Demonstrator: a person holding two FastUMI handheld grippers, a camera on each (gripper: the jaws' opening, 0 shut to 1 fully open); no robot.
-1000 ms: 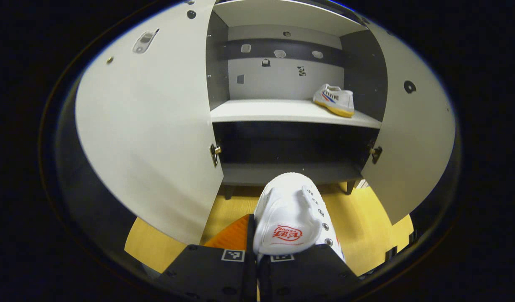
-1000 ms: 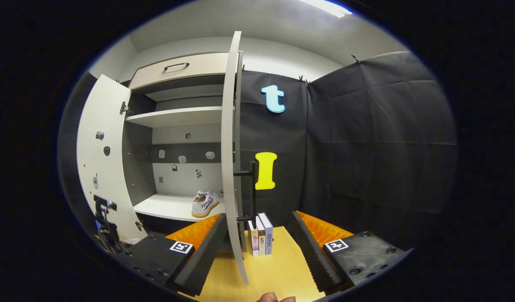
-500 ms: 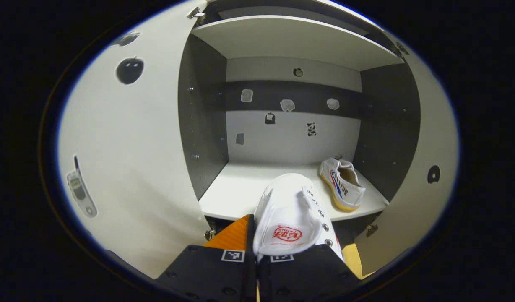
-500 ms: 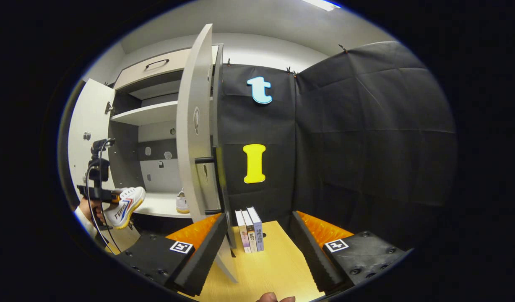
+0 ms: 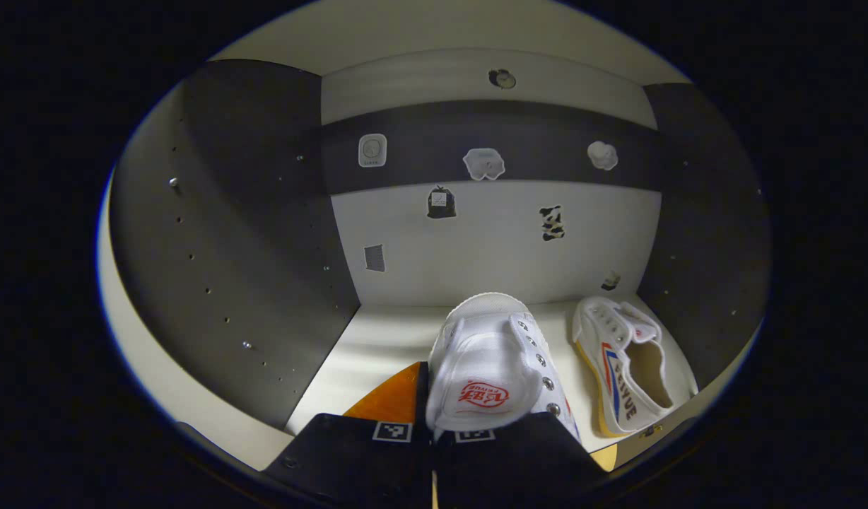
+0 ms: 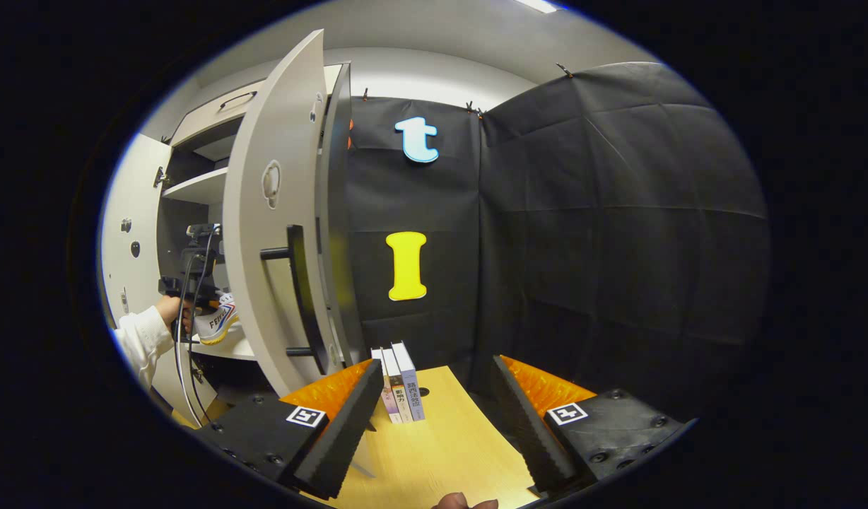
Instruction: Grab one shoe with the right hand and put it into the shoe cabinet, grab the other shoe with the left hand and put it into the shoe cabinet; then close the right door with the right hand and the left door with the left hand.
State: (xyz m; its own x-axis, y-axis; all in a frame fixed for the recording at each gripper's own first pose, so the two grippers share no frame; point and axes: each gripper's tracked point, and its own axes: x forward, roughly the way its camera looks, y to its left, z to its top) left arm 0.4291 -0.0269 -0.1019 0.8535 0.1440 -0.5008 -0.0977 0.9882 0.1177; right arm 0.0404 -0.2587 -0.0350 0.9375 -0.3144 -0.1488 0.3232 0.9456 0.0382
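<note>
In the left gripper view my left gripper point(image 5: 448, 424) is shut on a white shoe point(image 5: 487, 367), gripped at its heel and held just above the white shelf point(image 5: 377, 346) inside the shoe cabinet. The second white shoe point(image 5: 621, 367), with red and blue stripes, lies on that shelf to the right, near the side wall. In the right gripper view my right gripper point(image 6: 434, 403) stands open with nothing between its fingers, outside the cabinet beside the open right door point(image 6: 271, 233). Farther left there, a hand holds the left gripper point(image 6: 190, 279) with its shoe point(image 6: 218, 322) in the cabinet.
The right door carries a black bar handle point(image 6: 296, 290). The left door point(image 6: 119, 247) stands wide open. Three books point(image 6: 399, 382) stand on a wooden table top point(image 6: 434, 452) just right of the cabinet. A white sleeve point(image 6: 141, 339) reaches in from the left.
The left gripper has carried its shoe forward, from in front of the doors into the shelf space beside the other shoe. The right gripper has swung further right, staying open.
</note>
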